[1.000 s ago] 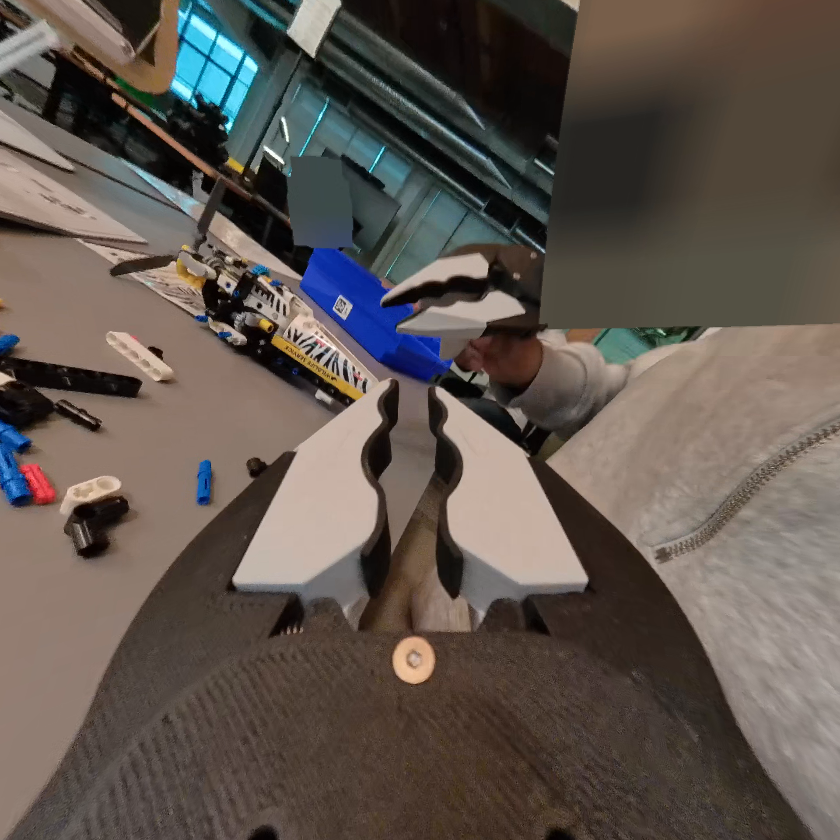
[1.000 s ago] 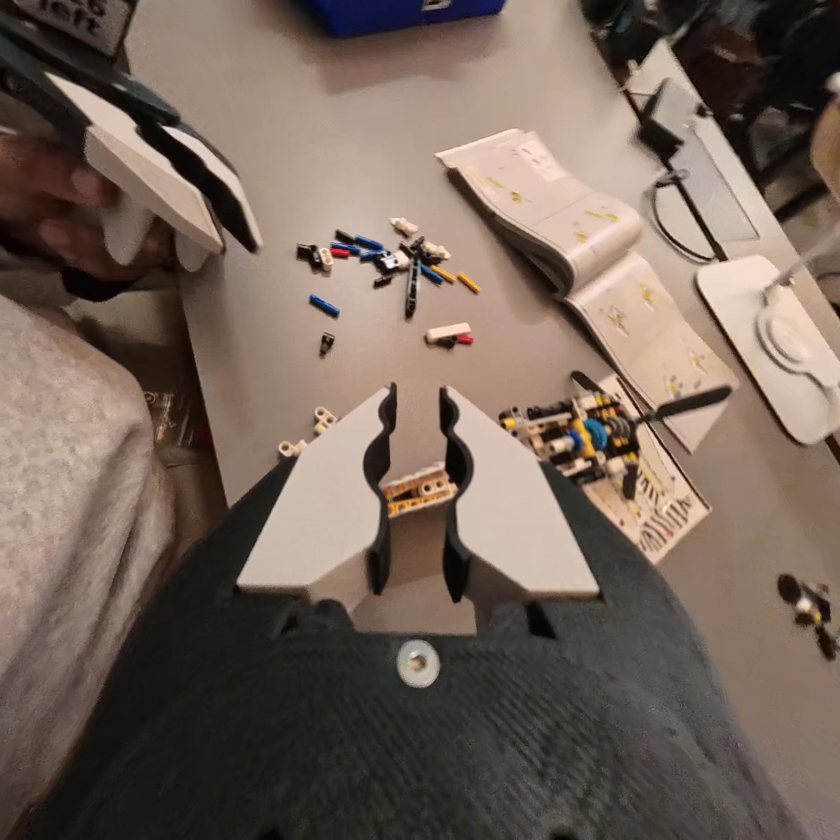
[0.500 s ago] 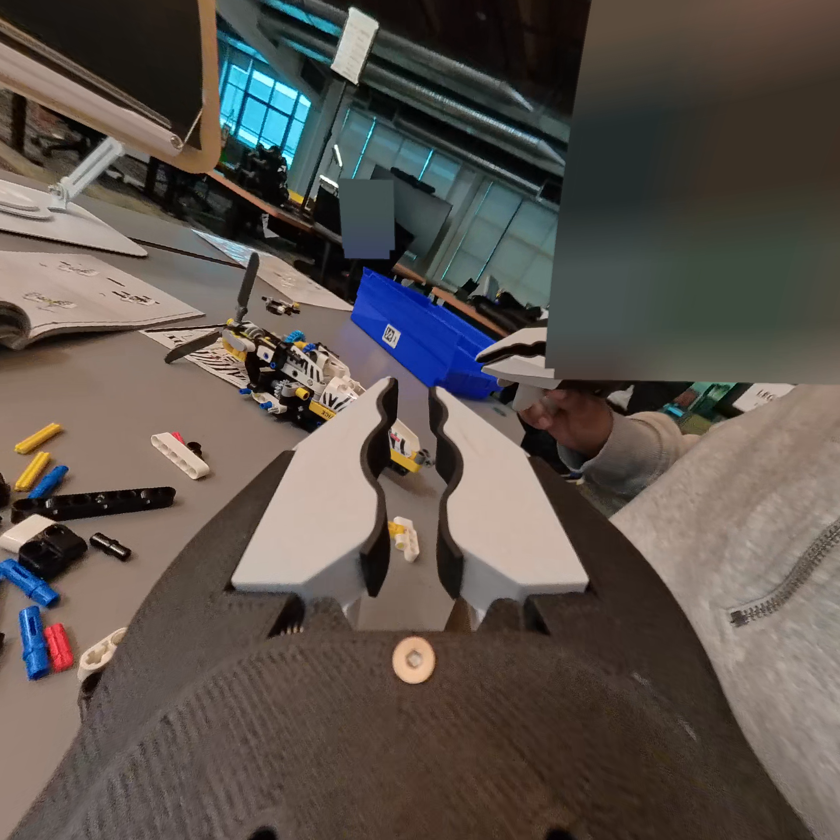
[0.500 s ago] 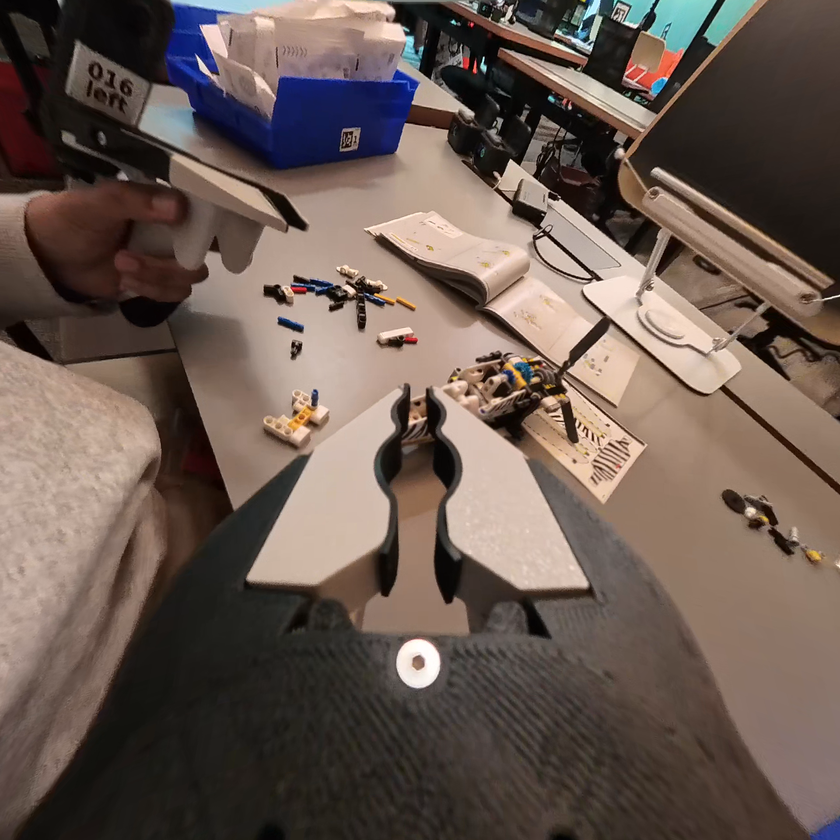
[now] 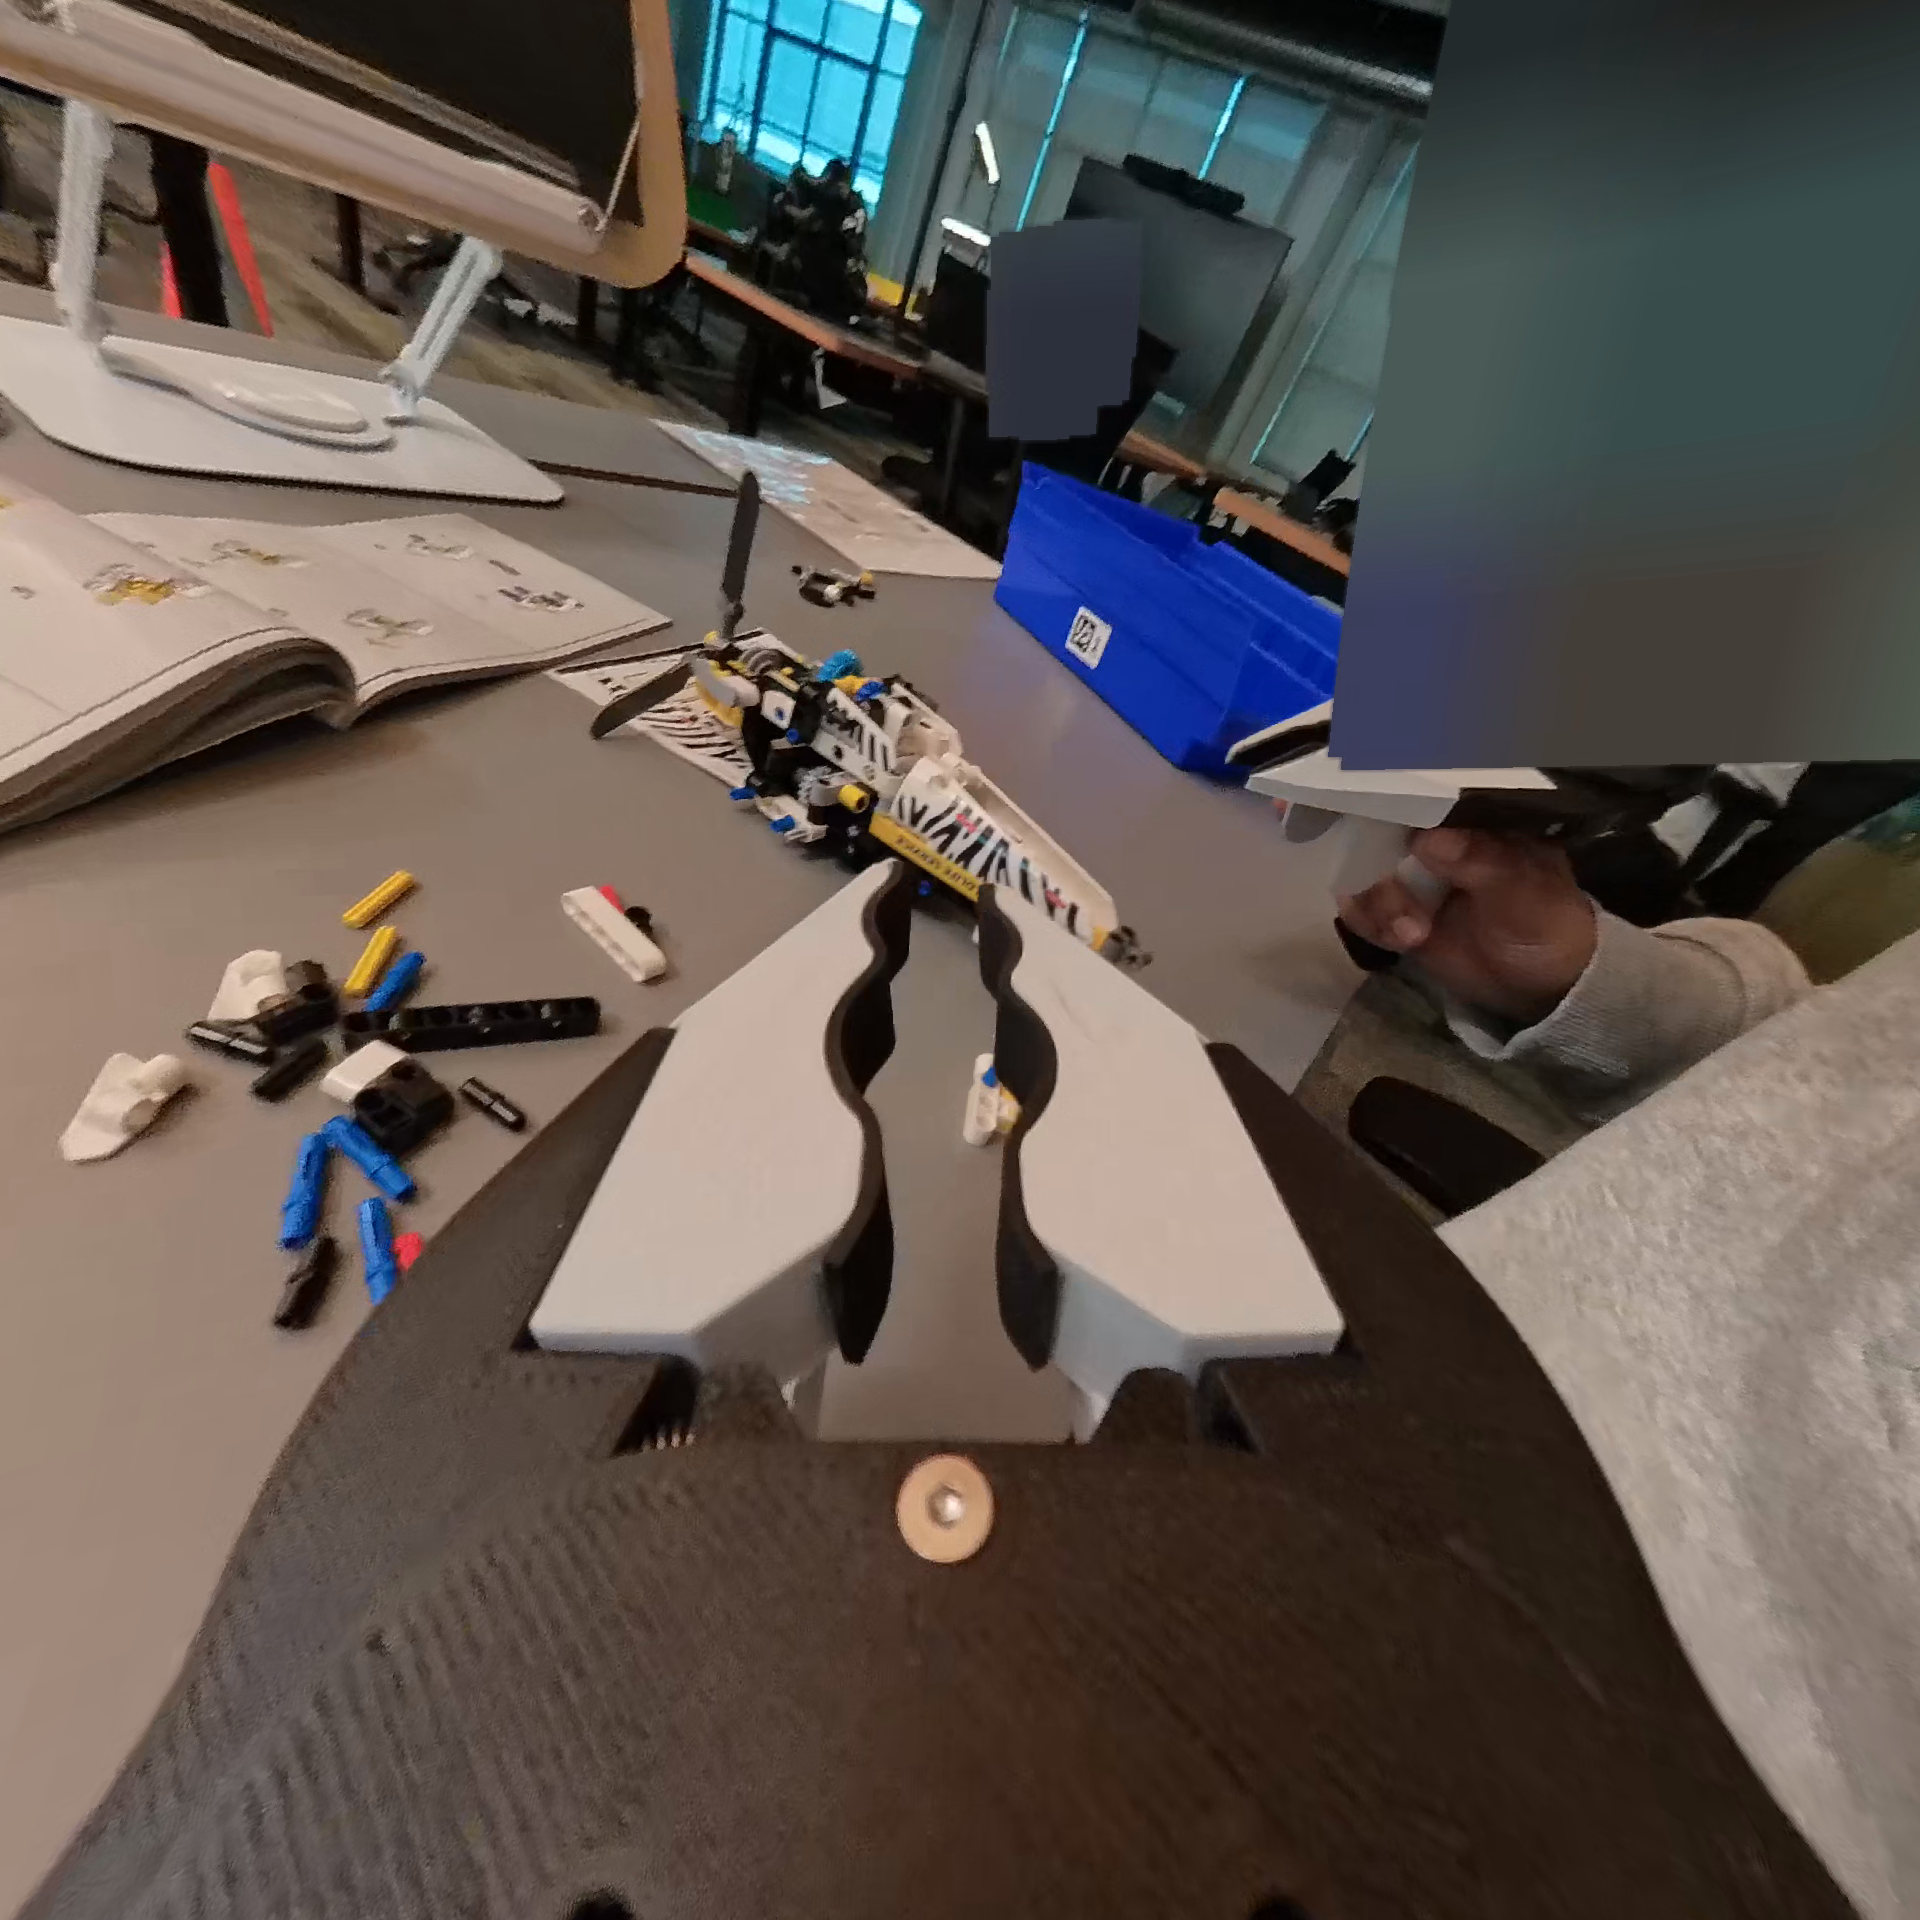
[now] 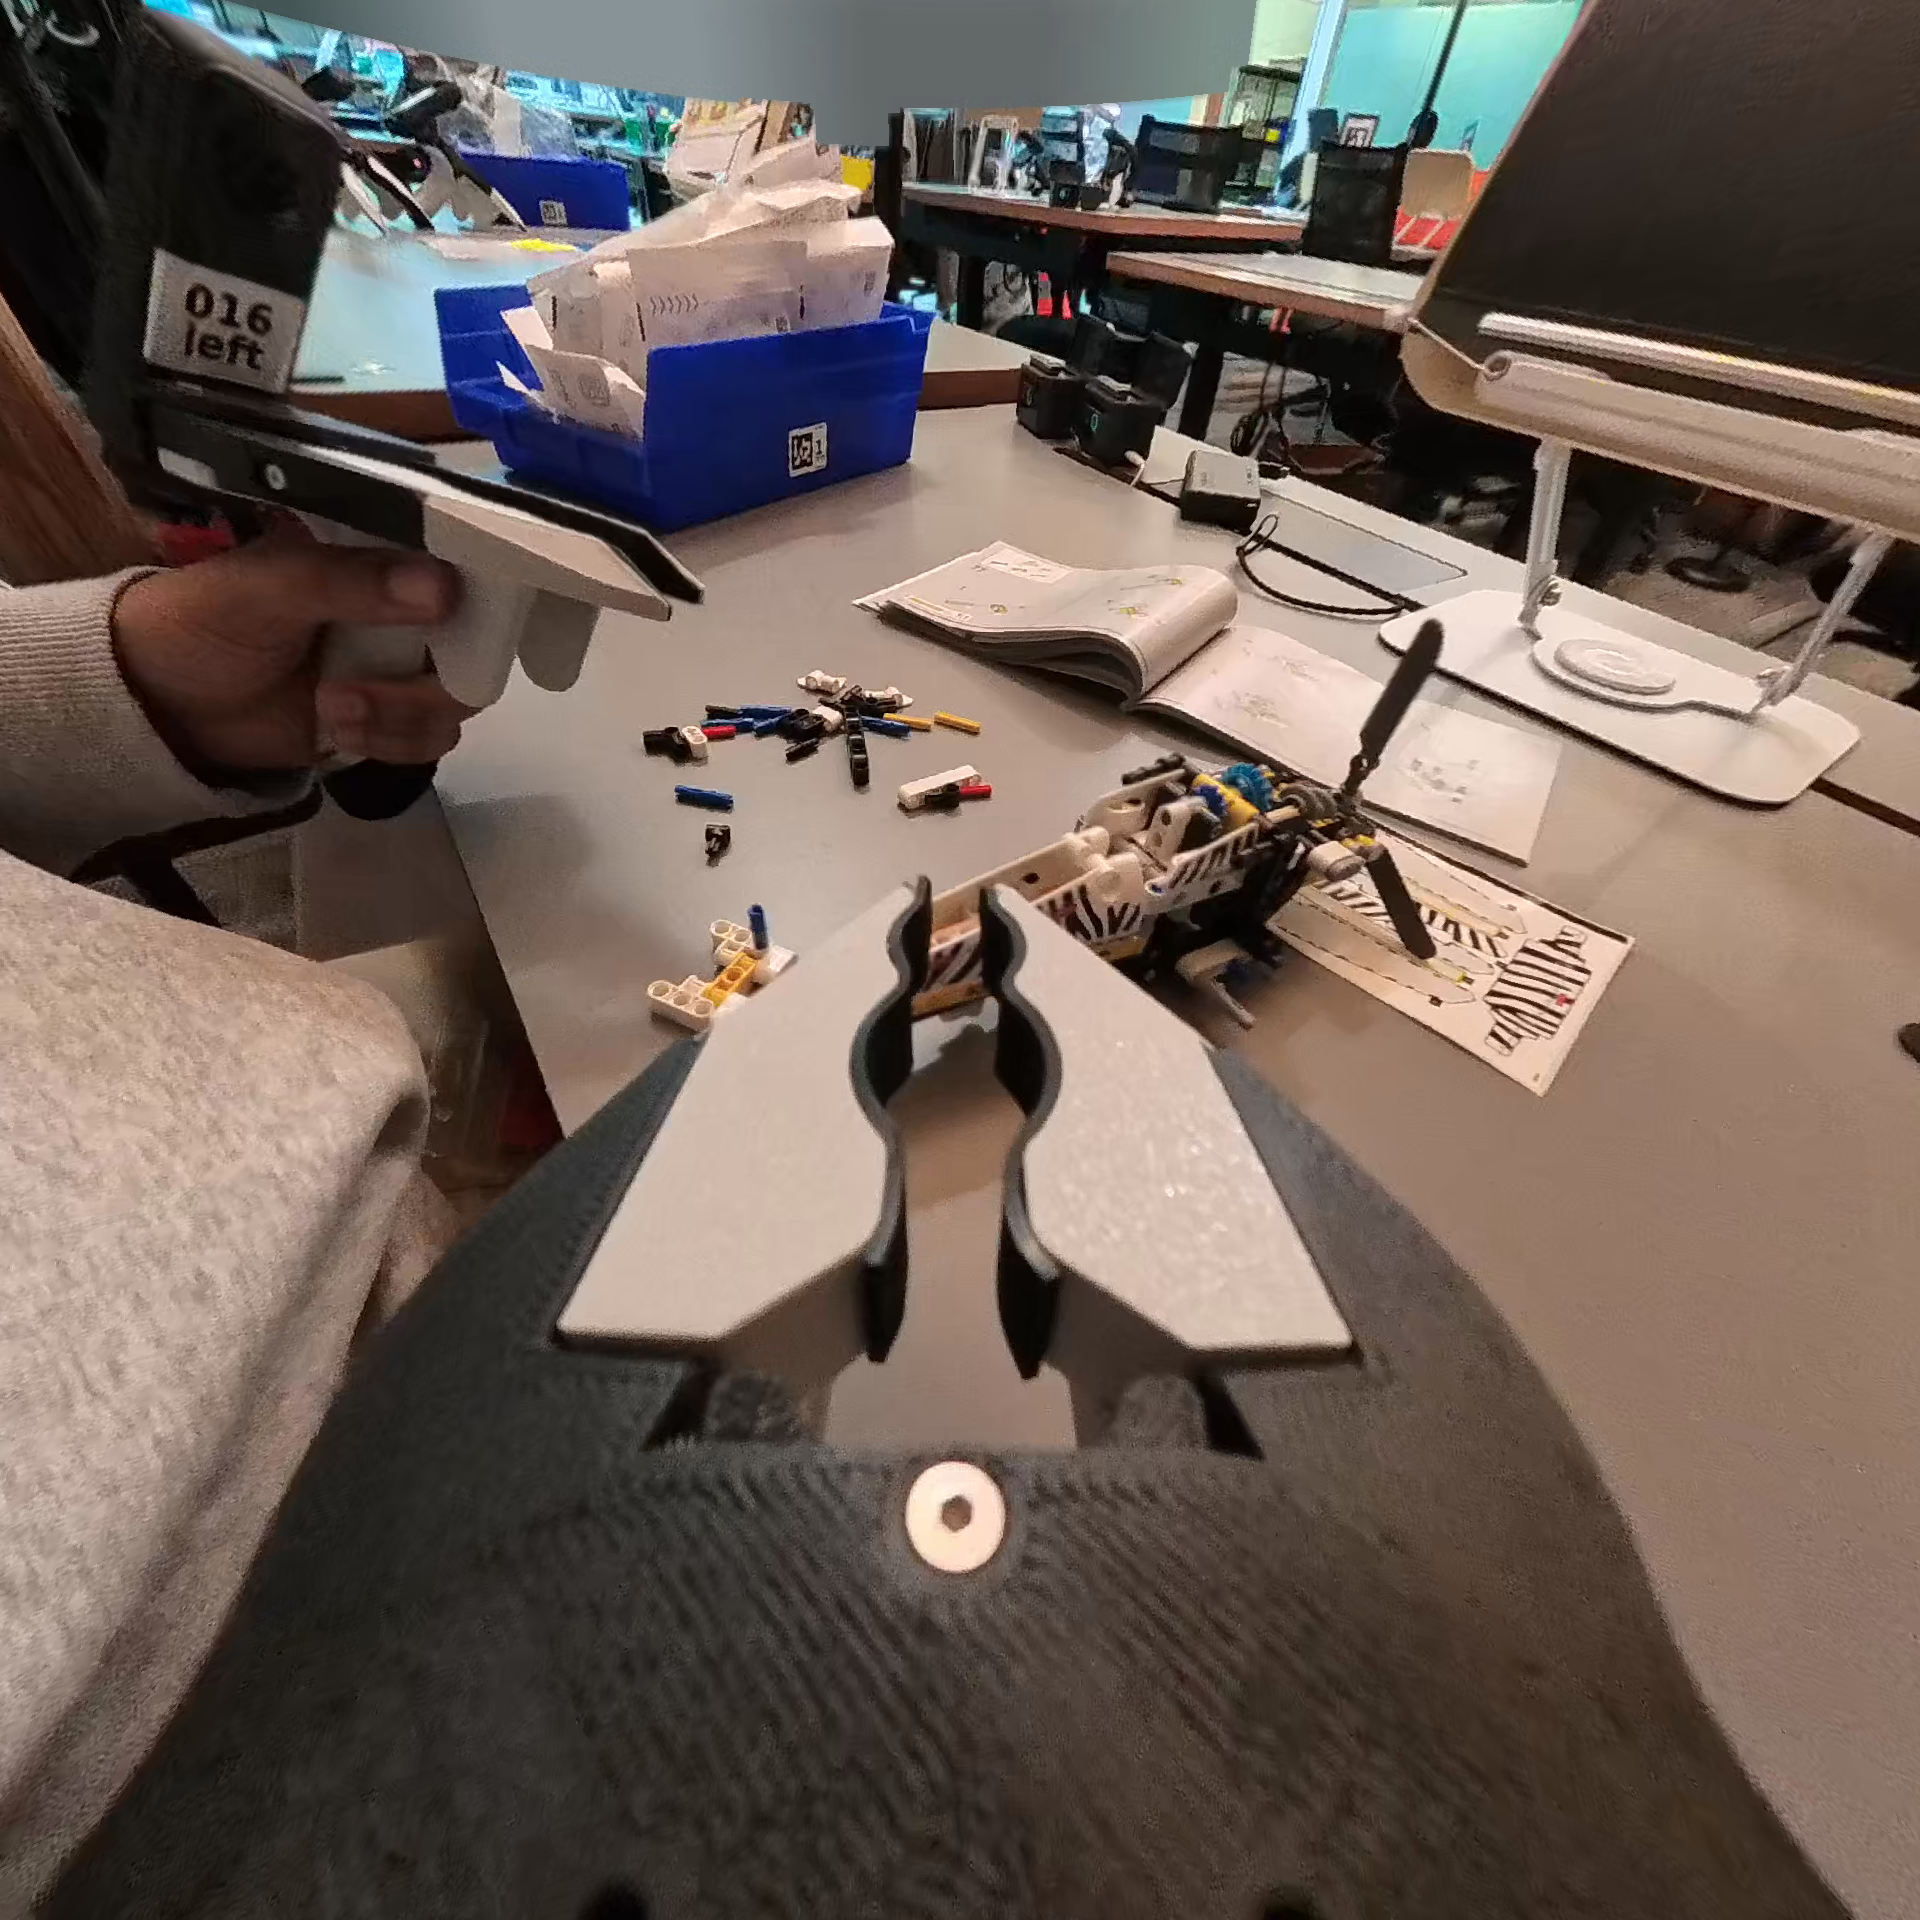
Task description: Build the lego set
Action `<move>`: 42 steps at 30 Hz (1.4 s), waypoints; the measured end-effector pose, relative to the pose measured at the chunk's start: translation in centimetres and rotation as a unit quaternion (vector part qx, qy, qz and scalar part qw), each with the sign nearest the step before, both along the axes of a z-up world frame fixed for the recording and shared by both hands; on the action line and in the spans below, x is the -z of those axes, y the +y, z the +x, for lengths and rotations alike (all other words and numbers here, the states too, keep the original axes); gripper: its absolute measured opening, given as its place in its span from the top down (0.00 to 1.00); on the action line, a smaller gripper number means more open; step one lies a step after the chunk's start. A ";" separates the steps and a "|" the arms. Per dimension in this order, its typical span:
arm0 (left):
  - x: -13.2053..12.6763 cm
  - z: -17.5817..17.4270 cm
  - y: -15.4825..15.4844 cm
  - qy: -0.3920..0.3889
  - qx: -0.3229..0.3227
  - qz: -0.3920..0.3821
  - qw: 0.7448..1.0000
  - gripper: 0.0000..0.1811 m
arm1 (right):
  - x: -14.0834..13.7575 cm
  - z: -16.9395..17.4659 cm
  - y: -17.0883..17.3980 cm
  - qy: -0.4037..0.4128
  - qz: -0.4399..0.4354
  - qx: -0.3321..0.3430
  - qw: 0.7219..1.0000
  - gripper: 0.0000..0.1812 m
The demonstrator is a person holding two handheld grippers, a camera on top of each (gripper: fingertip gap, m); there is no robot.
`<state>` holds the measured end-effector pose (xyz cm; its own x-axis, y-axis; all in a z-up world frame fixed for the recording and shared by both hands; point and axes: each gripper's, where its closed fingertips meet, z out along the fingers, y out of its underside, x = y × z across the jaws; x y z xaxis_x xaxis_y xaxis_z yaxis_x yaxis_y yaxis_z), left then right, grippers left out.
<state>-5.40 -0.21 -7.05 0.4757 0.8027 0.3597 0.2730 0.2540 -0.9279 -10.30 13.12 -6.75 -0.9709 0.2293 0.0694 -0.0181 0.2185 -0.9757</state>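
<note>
A partly built lego plane [image 5: 883,769] with zebra stripes and a black propeller lies on the grey table [image 5: 520,790]; it also shows in the right wrist view [image 6: 1174,862]. My left gripper [image 5: 940,894] is slightly open and empty, held above the table's near edge and pointing at the plane's tail. A small white and yellow sub-assembly [image 5: 982,1096] shows between its fingers. My right gripper [image 6: 956,904] is slightly open and empty, just short of the plane's tail. The sub-assembly [image 6: 717,971] lies to its left. Each gripper shows in the other's view: the right one [image 5: 1351,779] and the left one [image 6: 582,561].
Loose small pieces [image 5: 364,1070] in blue, black, white, yellow and red lie scattered [image 6: 831,722]. An open instruction booklet [image 6: 1091,623], a sticker sheet [image 6: 1475,956], a monitor stand [image 6: 1621,675] and a blue bin [image 6: 717,416] of paper bags stand farther back. A grey sleeve [image 6: 156,1143] is near. There is about 15 cm between the tips of the two grippers.
Both grippers swung up from pointing off or down at the table to facing level across it toward the plane. Their jaw gaps look unchanged and both stay empty.
</note>
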 end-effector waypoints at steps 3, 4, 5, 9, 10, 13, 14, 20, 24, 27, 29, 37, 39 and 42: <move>0.5 0.0 -0.8 -0.013 -0.016 -0.015 1.000 0.94 | 0.4 -0.4 0.5 -0.012 -0.012 0.007 1.000 0.96; 0.7 -0.1 -1.0 -0.019 -0.021 -0.019 0.999 0.94 | 0.6 -0.4 0.7 -0.017 -0.018 0.009 1.000 0.96; 0.8 -0.1 -1.2 -0.023 -0.024 -0.022 0.999 0.94 | 0.7 -0.5 0.8 -0.024 -0.024 0.010 0.999 0.96; 0.8 -0.3 -1.3 -0.032 -0.030 -0.022 0.999 0.94 | 1.2 -0.4 1.1 -0.036 -0.037 0.010 0.999 0.95; 0.8 -0.4 -1.3 -0.035 -0.031 -0.023 0.999 0.94 | 1.1 -0.4 1.2 -0.030 -0.040 0.009 0.999 0.95; 1.0 -0.6 -1.2 -0.041 -0.031 -0.029 0.998 0.94 | 1.1 -0.3 1.1 -0.024 -0.039 0.009 0.999 0.94; 1.0 -0.7 -1.1 -0.042 -0.032 -0.030 0.998 0.94 | 1.2 -0.2 1.1 -0.022 -0.036 0.008 0.999 0.94; 1.0 -1.0 -0.7 -0.046 -0.030 -0.031 0.998 0.94 | 1.2 -0.2 1.0 -0.017 -0.034 0.010 0.999 0.93; 1.2 -1.2 -0.4 -0.050 -0.028 -0.035 0.998 0.94 | 1.0 -0.5 1.2 -0.031 -0.044 0.013 0.998 0.93; 1.2 -1.2 -0.3 -0.050 -0.027 -0.034 0.998 0.94 | 1.0 -0.7 1.2 -0.036 -0.046 0.015 0.998 0.93; 1.3 -1.3 -0.3 -0.051 -0.027 -0.034 0.998 0.94 | 1.0 -0.8 1.2 -0.035 -0.044 0.017 0.998 0.93; 1.9 -1.5 -1.6 -0.045 -0.039 -0.073 0.996 0.94 | 1.2 -1.2 1.2 -0.036 -0.041 0.031 0.998 0.93; 1.9 -2.1 -3.2 -0.025 -0.063 -0.122 0.990 0.94 | 1.0 -1.6 1.3 -0.042 -0.049 0.039 0.997 0.93; 1.5 -3.3 -4.5 0.005 -0.077 -0.142 0.987 0.94 | 0.2 -2.8 1.6 -0.053 -0.082 0.055 0.994 0.93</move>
